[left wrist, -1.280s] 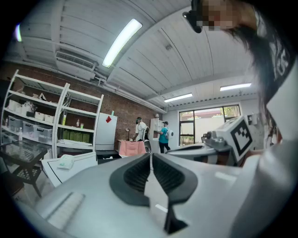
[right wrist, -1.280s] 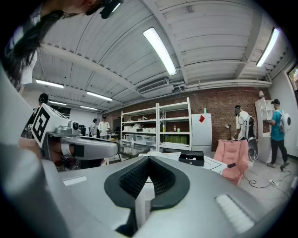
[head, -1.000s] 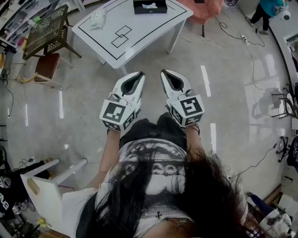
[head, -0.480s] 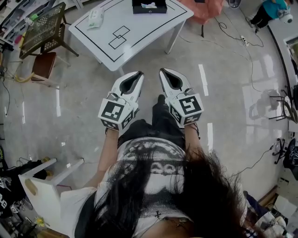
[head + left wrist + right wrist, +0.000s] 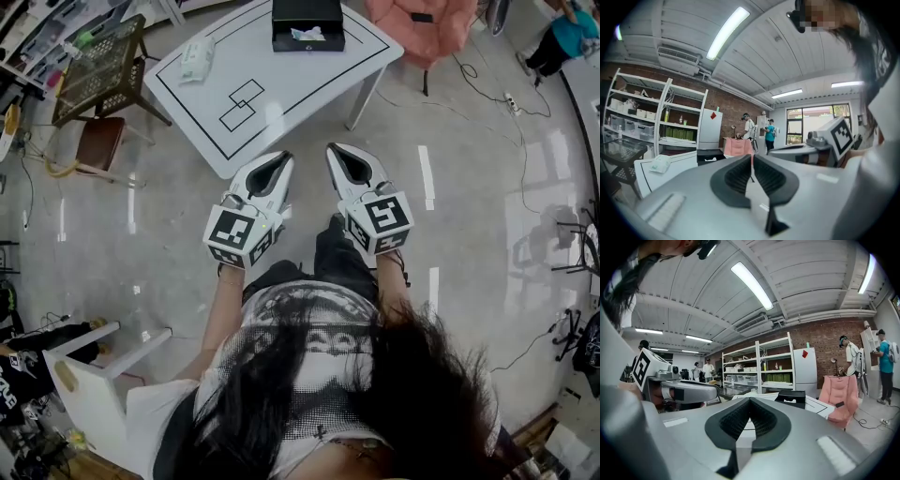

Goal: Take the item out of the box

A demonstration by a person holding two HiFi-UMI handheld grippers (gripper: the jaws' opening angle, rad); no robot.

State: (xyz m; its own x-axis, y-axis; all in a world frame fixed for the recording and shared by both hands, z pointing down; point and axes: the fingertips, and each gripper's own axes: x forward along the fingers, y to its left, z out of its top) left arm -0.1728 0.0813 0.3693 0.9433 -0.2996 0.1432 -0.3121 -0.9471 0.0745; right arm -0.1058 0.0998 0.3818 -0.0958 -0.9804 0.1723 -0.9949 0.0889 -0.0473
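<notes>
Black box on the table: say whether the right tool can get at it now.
Probably not yet: the right tool is short of the table, and the black box sits at its far edge.

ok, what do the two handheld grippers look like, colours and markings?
Both match: the left gripper and right gripper have white-grey wedge-shaped shells tapering to the tips, with black ribbed pads lining a teardrop opening. Each carries a white marker cube with black square patterns at the rear. No cables show. The person wears a black-and-white printed top; the forearms are unsleeved.
</notes>
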